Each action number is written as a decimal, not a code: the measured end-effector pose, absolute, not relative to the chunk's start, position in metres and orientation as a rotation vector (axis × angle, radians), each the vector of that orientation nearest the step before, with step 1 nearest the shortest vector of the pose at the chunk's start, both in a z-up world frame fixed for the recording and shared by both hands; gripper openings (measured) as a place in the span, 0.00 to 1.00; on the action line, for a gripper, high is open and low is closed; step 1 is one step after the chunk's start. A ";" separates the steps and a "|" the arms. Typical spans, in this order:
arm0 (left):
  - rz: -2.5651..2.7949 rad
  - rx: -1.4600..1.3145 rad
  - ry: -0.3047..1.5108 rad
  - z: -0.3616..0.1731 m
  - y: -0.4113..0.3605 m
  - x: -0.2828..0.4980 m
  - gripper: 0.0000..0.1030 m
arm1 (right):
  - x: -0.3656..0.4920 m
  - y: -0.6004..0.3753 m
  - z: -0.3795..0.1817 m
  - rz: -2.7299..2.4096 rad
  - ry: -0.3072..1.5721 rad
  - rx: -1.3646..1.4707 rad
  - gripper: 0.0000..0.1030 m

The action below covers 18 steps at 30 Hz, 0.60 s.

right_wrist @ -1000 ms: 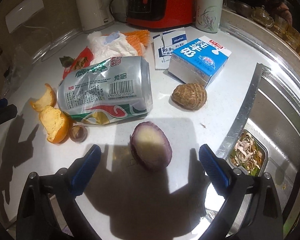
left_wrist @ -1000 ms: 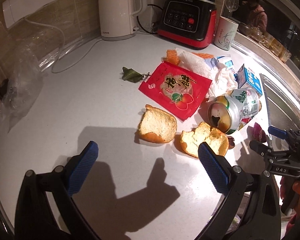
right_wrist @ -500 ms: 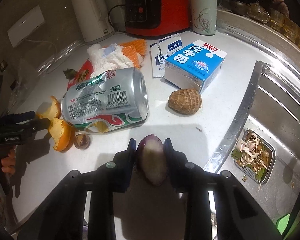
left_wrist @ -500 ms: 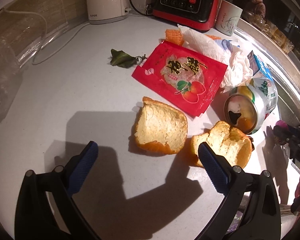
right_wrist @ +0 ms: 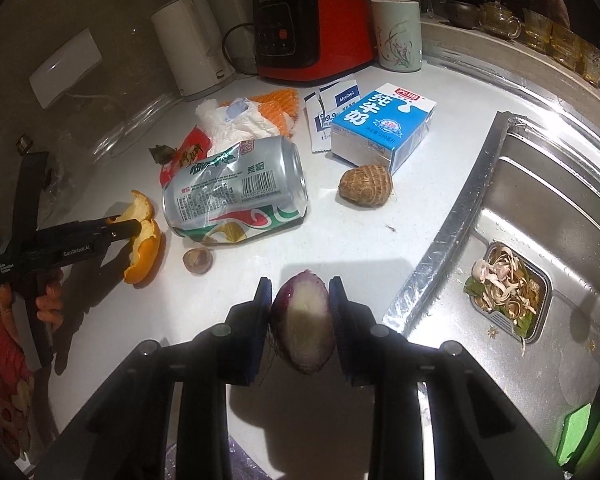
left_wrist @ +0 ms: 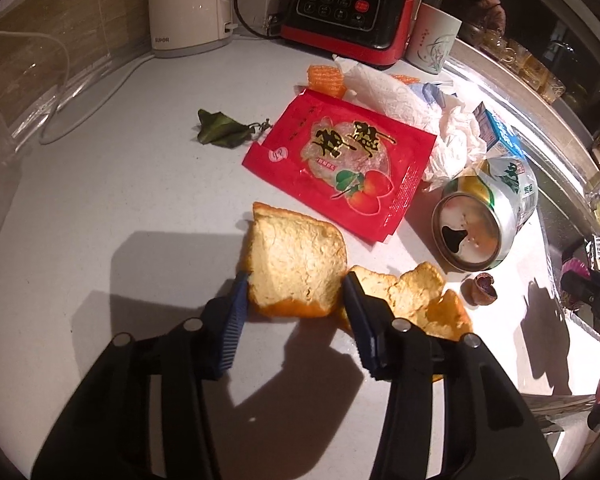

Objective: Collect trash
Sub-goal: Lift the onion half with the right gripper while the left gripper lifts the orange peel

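My left gripper [left_wrist: 294, 304] is closed around a piece of orange peel [left_wrist: 296, 264] on the white counter; both pads touch its sides. A second orange peel [left_wrist: 416, 296] lies just right of it. My right gripper [right_wrist: 302, 312] is shut on a purple onion piece [right_wrist: 303, 322] and holds it above the counter near the sink edge. A crushed can [right_wrist: 236, 192], a red wrapper [left_wrist: 340, 164], crumpled tissue [left_wrist: 412, 104], a milk carton [right_wrist: 384, 124], a taro [right_wrist: 366, 189], a small shell [right_wrist: 198, 261] and a leaf [left_wrist: 220, 133] lie about.
A white kettle [left_wrist: 188, 4], a red appliance [left_wrist: 348, 4] and a cup [right_wrist: 396, 34] stand at the back. A steel sink [right_wrist: 540, 208] with a strainer of scraps [right_wrist: 508, 292] is to the right. Alcohol wipe packets [right_wrist: 332, 108] lie by the carton.
My left gripper moved forward and closed from wide open onto the orange peel. My right gripper, shut on the onion piece since half a second ago, has lifted it slightly.
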State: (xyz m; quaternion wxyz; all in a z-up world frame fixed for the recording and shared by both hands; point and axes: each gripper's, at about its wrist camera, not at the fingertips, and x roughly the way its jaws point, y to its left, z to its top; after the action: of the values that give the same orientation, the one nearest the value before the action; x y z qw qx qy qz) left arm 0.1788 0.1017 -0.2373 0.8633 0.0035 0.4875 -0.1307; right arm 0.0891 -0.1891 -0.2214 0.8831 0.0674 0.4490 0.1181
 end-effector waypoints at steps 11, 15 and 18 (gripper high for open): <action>-0.326 -0.074 1.008 -0.232 0.118 0.176 0.27 | 0.078 -0.184 -0.226 0.237 0.946 0.156 0.29; -0.329 -0.116 0.994 -0.229 0.128 0.176 0.23 | 0.076 -0.180 -0.226 0.240 0.950 0.147 0.29; -0.348 -0.160 0.980 -0.222 0.139 0.173 0.23 | 0.075 -0.176 -0.226 0.241 0.949 0.134 0.29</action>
State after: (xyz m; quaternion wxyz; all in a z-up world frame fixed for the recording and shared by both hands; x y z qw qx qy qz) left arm 0.1733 0.1394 -0.2221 0.8646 -0.0765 0.4679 -0.1661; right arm 0.0751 -0.1761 -0.2256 0.8803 0.0643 0.4555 0.1156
